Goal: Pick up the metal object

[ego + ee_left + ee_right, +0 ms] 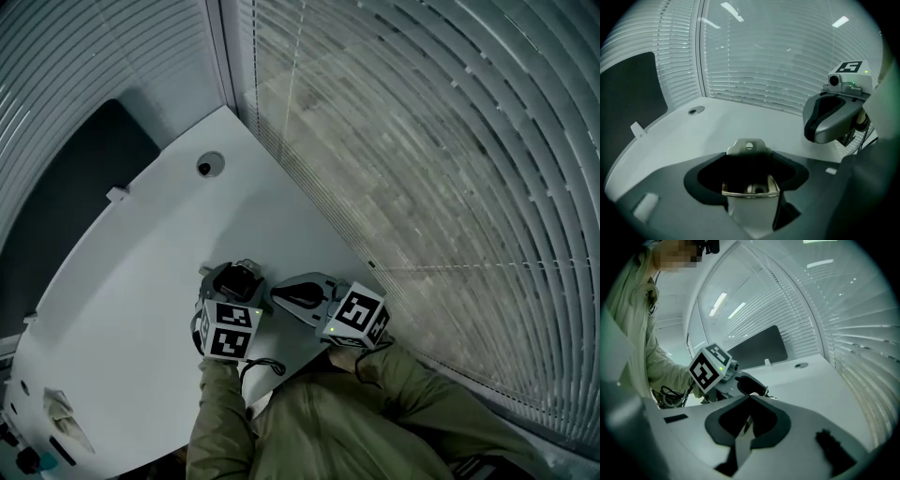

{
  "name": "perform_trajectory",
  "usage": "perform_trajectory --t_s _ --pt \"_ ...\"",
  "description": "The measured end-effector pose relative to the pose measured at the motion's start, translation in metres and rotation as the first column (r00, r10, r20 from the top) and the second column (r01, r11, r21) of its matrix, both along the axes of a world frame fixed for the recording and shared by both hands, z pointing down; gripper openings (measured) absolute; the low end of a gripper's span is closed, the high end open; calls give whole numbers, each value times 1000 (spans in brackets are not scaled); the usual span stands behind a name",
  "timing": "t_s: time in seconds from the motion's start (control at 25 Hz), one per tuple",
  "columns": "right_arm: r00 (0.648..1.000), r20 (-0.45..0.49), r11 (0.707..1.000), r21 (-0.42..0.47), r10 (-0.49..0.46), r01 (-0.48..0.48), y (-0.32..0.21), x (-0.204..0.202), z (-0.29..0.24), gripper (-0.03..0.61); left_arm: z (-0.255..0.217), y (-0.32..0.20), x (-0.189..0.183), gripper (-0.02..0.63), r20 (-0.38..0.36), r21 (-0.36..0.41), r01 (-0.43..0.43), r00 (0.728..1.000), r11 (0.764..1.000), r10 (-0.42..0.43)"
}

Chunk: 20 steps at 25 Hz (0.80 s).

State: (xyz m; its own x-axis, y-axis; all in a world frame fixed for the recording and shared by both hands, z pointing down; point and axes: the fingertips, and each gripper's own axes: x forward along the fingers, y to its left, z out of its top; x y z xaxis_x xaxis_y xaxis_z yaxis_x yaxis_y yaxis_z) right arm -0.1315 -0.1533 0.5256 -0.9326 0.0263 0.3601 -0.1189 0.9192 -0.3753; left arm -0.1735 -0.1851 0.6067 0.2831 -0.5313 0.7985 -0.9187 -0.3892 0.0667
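Note:
My left gripper (pixel 234 281) (pixel 750 168) hovers low over the near edge of the white table (pixel 141 272), close to the person's body. Its jaws stand wide apart, and I make out nothing between them. A grey metal plate with a round hole (pixel 749 146) sits at the far lip of the jaw opening; whether it belongs to the gripper I cannot tell. My right gripper (pixel 302 292) (pixel 747 413) is just to the right of the left one, tilted toward it, its jaws closed into one thin strip with nothing held. A round metal-rimmed fitting (pixel 210 165) (pixel 696 110) is set in the table's far corner.
Slatted blinds (pixel 422 159) line the right and far sides. A black panel (pixel 84 187) stands at the left, with a small white clip (pixel 117 194) at the table's edge there. A pale crumpled thing (pixel 61 410) lies at the near left. The person's olive sleeves (pixel 337 412) are behind both grippers.

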Motion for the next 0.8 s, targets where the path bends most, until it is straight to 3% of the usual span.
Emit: perform_trajectory --t_s 0.16,0.32,0.52,0.68,0.8 --pt "1000 -1 1000 1 7 -7 -2 1 -6 5 -9 4 2 293 -35 4 25 999 1000 -25" --pt "1000 19 999 30 12 -13 -11 6 -16 5 -41 5 0 293 -162 118 129 981 985 -109" --pt "999 53 997 76 8 -12 -18 13 -41 5 -108 13 -3 293 -346 311 236 930 921 -121" --pt "995 100 989 148 -18 3 -14 15 -64 5 -152 30 -5 293 -366 432 275 924 859 -111" --pt "991 125 982 191 -38 13 0 17 -78 5 -171 49 -3 293 -353 484 287 928 827 -116"
